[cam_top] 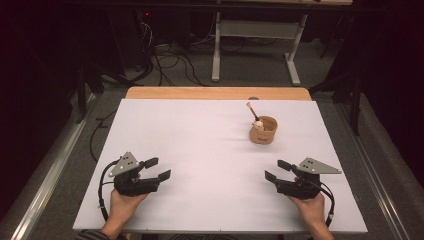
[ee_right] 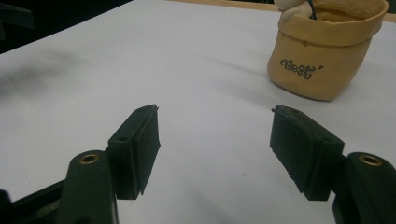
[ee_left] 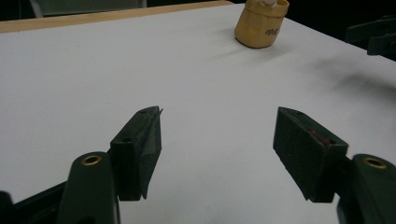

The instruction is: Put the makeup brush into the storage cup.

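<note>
From above I see the white worktop (cam_top: 210, 150) with a small tan pouch (cam_top: 263, 130) standing toward its far right. A thin stick (cam_top: 251, 110) and a pale rounded object poke out of the pouch's open top; I can't tell what they are. My left gripper (cam_top: 161, 169) rests well to the near left of the pouch, jaws spread apart around nothing. My right gripper (cam_top: 275, 170) sits nearer the pouch, on its near side, jaws likewise parted with nothing between them.
</note>
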Tool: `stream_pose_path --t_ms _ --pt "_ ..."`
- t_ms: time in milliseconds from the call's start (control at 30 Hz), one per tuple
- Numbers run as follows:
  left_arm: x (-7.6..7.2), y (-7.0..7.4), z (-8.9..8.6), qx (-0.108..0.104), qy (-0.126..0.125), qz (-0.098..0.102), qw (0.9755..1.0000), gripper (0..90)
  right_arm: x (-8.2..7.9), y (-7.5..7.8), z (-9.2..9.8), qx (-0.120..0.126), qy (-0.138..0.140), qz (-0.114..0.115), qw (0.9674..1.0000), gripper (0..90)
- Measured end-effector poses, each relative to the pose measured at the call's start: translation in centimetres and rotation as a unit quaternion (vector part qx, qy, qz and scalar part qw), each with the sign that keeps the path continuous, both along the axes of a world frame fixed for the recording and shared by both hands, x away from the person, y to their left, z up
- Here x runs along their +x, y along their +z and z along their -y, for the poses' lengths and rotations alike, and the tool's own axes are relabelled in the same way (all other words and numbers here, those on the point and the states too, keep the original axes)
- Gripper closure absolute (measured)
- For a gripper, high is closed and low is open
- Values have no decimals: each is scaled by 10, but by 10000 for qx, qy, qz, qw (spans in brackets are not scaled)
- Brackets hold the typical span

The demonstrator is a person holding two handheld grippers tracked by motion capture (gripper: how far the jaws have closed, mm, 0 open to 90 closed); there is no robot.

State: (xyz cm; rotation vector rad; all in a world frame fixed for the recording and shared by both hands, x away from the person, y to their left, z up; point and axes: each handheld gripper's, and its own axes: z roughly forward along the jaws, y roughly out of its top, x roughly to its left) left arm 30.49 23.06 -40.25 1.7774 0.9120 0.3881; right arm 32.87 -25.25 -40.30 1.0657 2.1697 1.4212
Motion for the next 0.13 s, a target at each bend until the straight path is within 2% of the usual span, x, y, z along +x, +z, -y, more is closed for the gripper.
stream_pose_path --t_ms 133 --pt "1 0 0 4 5 3 10000 332 0 0 1 26 -5 18 10000 347"
